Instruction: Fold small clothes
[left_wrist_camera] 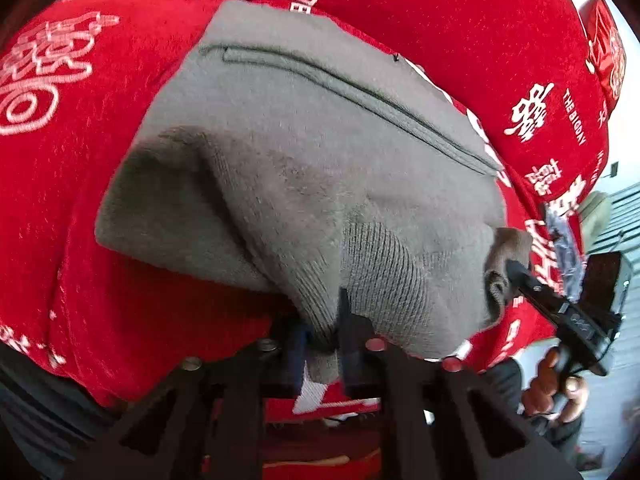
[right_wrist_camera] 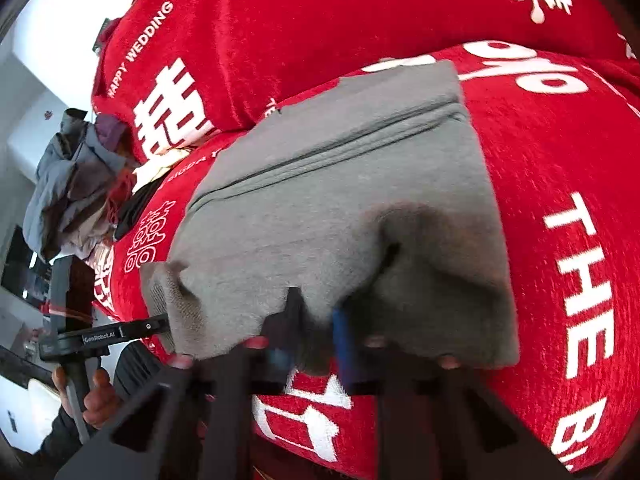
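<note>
Bright, even daylight; strong fisheye bending, slight blur at edges.

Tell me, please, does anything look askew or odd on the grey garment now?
Slightly. The grey garment on the red cloth is not flat: its near edge is bunched and lifted where the left gripper and right gripper pinch it, leaving a dark hollow fold. No damage shows.

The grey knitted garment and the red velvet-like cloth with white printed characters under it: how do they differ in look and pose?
The grey knitted garment is plain, with only a seam line and a ribbed edge; the red velvet-like cloth carries white characters and words. The garment is partly lifted, its near edge pinched by the left claw and the right claw; the red cloth lies spread beneath. Both are soft fabrics.
</note>
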A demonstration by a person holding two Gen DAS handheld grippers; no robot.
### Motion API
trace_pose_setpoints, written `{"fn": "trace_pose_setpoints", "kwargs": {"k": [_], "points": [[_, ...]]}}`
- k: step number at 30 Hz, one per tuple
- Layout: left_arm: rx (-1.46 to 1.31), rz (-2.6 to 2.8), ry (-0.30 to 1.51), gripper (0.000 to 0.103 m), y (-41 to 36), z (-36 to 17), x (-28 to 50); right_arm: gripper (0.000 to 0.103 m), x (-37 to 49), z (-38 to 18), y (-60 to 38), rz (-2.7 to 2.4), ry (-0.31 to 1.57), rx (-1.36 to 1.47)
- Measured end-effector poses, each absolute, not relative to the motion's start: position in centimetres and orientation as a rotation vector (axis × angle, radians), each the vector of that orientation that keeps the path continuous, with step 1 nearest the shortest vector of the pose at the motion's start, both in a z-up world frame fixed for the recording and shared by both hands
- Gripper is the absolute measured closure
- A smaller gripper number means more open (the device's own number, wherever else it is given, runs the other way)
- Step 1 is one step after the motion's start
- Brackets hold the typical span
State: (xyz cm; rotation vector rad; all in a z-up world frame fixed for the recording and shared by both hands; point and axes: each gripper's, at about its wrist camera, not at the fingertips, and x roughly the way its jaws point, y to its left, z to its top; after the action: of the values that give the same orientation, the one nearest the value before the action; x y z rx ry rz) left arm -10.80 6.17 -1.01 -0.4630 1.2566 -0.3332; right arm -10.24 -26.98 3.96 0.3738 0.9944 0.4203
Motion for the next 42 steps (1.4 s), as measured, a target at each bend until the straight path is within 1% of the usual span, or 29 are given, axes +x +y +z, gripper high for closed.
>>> {"fn": "trace_pose_setpoints", "kwargs": {"k": [2,7,11,21,27,32,35,38,41,42], "points": [[-0.461,-0.323,1.242,0.092,6.5,-0.8,-11.0,0.091,-10.4,4.3,-27.1,0.428,0.971,0.385],[-0.476,-0.328,1.124,0.093,7.9,2.6,-12.0,0.091,-11.6,6.9,-28.3,0.494,0.864,0.454],[-0.495,-0.314,1.056,0.093,8.2,4.7,-11.3,0.091,-11.7,9.1,-29.3,0.495,0.781,0.477],[-0.485,-0.265,0.94,0.093,8.4,9.6,-5.3,0.091,-7.6,13.2,-30.4,0.439,0.664,0.49],[-0.461,-0.244,0.906,0.093,7.7,11.4,0.2,0.092,-2.1,14.9,-30.2,0.401,0.632,0.459],[-0.446,-0.213,0.929,0.093,7.0,10.5,6.3,0.092,4.5,13.9,-29.8,0.346,0.66,0.451],[-0.403,-0.179,0.948,0.093,6.3,8.8,10.2,0.092,8.9,12.0,-29.8,0.299,0.706,0.447],[-0.393,-0.135,0.996,0.093,6.0,5.8,14.1,0.092,12.8,9.3,-29.7,0.263,0.774,0.445],[-0.445,-0.103,1.063,0.092,6.5,2.5,16.9,0.091,15.8,6.6,-29.3,0.233,0.844,0.429],[-0.464,-0.096,1.09,0.092,6.8,1.6,17.5,0.087,16.8,5.6,-29.3,0.217,0.879,0.436]]}}
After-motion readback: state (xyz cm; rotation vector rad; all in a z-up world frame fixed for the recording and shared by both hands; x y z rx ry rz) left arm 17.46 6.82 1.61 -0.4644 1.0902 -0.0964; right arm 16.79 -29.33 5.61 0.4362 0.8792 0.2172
